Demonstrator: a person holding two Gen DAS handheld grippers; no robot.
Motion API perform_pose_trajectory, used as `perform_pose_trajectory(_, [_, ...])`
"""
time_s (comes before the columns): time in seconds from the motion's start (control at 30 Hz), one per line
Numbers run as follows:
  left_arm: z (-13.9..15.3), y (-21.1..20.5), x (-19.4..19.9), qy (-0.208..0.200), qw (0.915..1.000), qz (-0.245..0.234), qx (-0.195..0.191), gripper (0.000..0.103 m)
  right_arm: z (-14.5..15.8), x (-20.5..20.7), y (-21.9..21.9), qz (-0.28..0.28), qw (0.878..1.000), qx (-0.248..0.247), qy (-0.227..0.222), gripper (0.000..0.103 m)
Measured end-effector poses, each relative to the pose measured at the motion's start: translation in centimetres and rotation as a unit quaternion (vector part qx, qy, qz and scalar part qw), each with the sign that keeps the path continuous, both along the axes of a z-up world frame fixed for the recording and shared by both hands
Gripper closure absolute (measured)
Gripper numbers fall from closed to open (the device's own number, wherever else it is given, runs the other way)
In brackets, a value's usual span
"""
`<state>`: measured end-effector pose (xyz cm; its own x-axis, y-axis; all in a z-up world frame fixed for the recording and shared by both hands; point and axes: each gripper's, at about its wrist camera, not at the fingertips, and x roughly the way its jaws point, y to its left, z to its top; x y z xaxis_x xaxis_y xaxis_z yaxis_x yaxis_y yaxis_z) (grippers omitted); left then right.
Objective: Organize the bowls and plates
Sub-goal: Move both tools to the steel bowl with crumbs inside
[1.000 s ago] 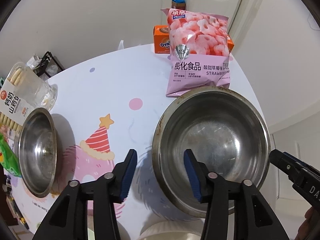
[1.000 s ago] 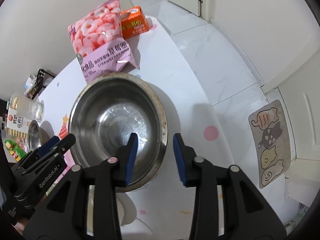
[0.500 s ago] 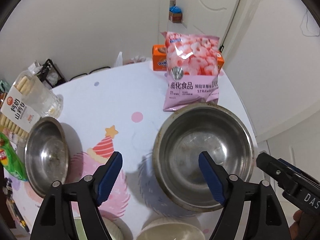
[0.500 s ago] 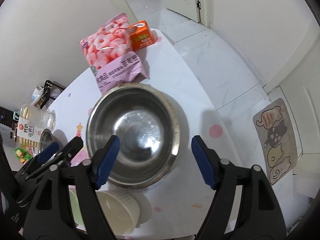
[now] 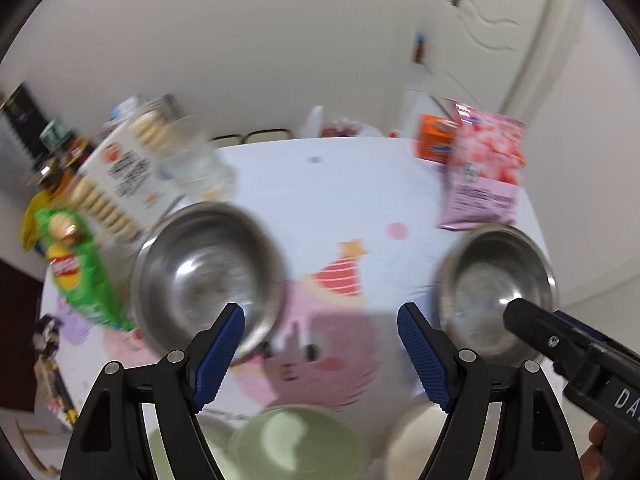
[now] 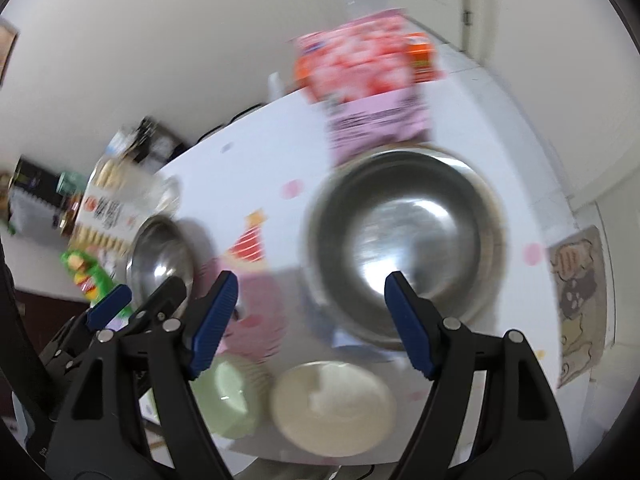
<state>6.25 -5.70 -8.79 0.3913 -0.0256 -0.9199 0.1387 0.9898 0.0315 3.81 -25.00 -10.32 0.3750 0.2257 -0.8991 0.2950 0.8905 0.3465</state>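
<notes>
A large steel bowl (image 6: 404,248) sits on the table's right side; it also shows in the left wrist view (image 5: 496,284). A smaller steel bowl (image 5: 208,272) sits at the left, also seen in the right wrist view (image 6: 164,256). A green bowl (image 5: 296,444) and a cream bowl (image 6: 332,408) stand at the near edge. My left gripper (image 5: 320,356) is open and empty above the table's middle. My right gripper (image 6: 308,320) is open and empty, just short of the large bowl. Both views are blurred.
A pink snack bag (image 5: 484,176) and an orange box (image 5: 434,140) stand at the back right. A biscuit pack (image 5: 116,184), a glass jar (image 5: 192,164) and a green chip bag (image 5: 76,268) crowd the left edge. A cat mat (image 6: 580,304) lies on the floor at right.
Both grippers opened wide, letting go of the large bowl's rim, and pulled back. The left view swung left, so the small bowl now lies ahead of the left finger.
</notes>
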Motion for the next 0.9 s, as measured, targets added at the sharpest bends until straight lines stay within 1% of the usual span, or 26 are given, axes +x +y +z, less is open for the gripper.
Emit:
perform_pose_trajectory(0.13, [0.1, 5.0, 0.0, -0.003, 0.9989, 0.045, 0.011, 0.022, -0.3, 1.7, 5.2, 0.047, 0.999, 0.014, 0.004, 0.027])
perform_pose_trajectory(0.2, [0.1, 7.7, 0.0, -0.001, 0.9972, 0.074, 0.008, 0.022, -0.4, 2.6, 7.8, 0.071, 0.997, 0.012, 0.006, 0.027])
perform_pose_trajectory(0.27, [0.3, 10.3, 0.1, -0.002, 0.9944, 0.106, 0.006, 0.022, -0.3, 3.3, 10.1, 0.092, 0.996, 0.011, 0.004, 0.027])
perform_pose_trajectory(0.33, [0.4, 12.6, 0.1, -0.007, 0.9912, 0.132, 0.012, 0.022, -0.1, 3.9, 12.1, 0.111, 0.994, 0.008, -0.001, 0.027])
perform_pose_trajectory(0.43, [0.6, 15.2, 0.2, -0.010, 0.9871, 0.158, 0.022, 0.022, 0.0, 4.4, 14.1, 0.127, 0.992, 0.001, -0.006, 0.026])
perform_pose_trajectory(0.63, [0.7, 18.8, -0.1, -0.011, 0.9816, 0.190, 0.019, 0.022, 0.2, 5.3, 17.0, 0.152, 0.988, -0.010, -0.011, 0.024])
perform_pose_trajectory(0.77, [0.6, 19.3, 0.1, -0.012, 0.9816, 0.189, 0.023, 0.022, 0.5, 5.8, 17.7, 0.155, 0.988, -0.014, -0.013, 0.024])
perform_pose_trajectory(0.9, [0.4, 19.4, 0.5, -0.008, 0.9829, 0.183, 0.020, 0.022, 0.5, 6.3, 17.9, 0.153, 0.988, -0.022, -0.010, 0.024])
